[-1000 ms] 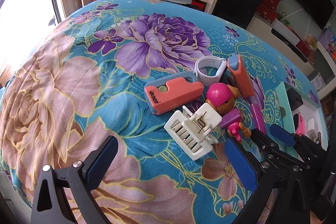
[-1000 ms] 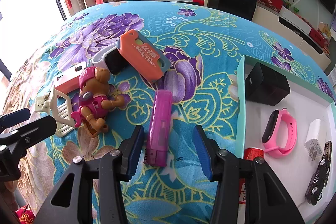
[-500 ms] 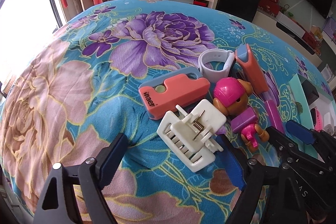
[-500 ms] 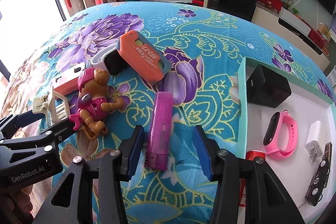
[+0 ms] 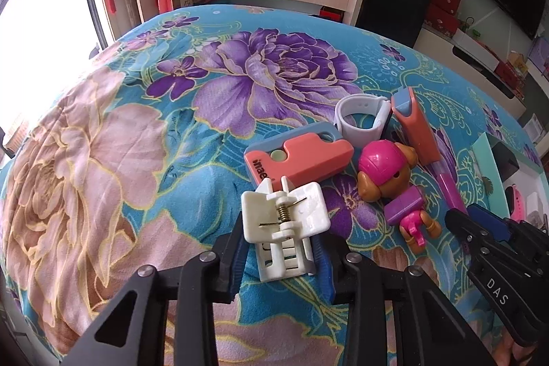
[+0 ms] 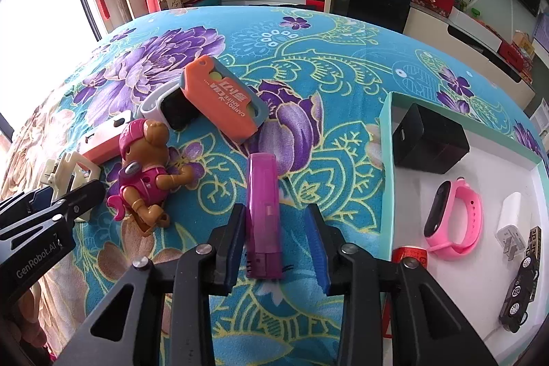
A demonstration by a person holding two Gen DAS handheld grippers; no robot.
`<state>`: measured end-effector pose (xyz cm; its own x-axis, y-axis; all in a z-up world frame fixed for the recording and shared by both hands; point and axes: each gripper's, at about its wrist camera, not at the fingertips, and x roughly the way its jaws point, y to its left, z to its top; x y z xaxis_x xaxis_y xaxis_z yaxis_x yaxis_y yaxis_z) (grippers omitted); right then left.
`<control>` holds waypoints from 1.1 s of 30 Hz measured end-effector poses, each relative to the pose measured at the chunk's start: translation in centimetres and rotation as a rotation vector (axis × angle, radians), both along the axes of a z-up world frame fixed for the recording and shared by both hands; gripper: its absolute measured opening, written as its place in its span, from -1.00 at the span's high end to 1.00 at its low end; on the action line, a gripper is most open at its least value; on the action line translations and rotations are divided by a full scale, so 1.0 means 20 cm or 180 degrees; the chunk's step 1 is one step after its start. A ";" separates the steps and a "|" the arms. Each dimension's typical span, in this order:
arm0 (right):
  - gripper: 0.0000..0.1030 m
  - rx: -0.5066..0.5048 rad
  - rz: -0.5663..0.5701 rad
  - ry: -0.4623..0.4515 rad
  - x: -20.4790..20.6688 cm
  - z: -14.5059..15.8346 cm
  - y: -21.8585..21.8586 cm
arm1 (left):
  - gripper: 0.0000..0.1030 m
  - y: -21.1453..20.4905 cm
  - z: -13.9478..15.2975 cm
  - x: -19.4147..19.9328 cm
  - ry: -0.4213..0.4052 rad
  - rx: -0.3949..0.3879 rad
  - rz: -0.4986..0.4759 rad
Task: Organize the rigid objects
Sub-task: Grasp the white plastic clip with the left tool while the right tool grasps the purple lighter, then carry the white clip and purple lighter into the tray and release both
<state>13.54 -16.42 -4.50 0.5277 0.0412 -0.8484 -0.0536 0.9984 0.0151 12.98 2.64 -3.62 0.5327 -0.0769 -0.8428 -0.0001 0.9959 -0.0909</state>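
Observation:
My left gripper [image 5: 279, 254] is shut on a white spring clip [image 5: 284, 222] on the floral blanket; the clip also shows in the right wrist view [image 6: 68, 172]. My right gripper [image 6: 276, 240] is open with its fingers either side of a purple comb [image 6: 263, 211], left pad near it. Between them lie a pink toy dog [image 6: 145, 167], an orange carrot knife box [image 6: 223, 102], a second coral box [image 5: 296, 158] and a white watch band [image 5: 360, 124].
A teal-rimmed white tray [image 6: 386, 160] on the right holds a black box [image 6: 429, 144], a pink wristband [image 6: 453, 222], a white charger [image 6: 511, 223], a red item [image 6: 410, 258] and a black toy car [image 6: 520, 294]. Shelves and cabinets stand behind the bed.
My left gripper moved forward and closed on the white clip. My right gripper narrowed its opening around the purple comb, which has not moved.

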 end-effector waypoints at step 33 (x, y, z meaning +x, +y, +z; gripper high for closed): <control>0.61 0.0315 -0.0064 -0.0441 -0.08 0.17 -0.07 | 0.33 -0.06 0.31 -0.12 -0.0684 -0.0114 -0.0169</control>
<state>11.89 -17.83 -1.12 0.6410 0.1093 -0.7597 -0.0421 0.9933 0.1074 10.57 1.39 2.51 0.6940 -0.1375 -0.7067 0.0754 0.9901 -0.1186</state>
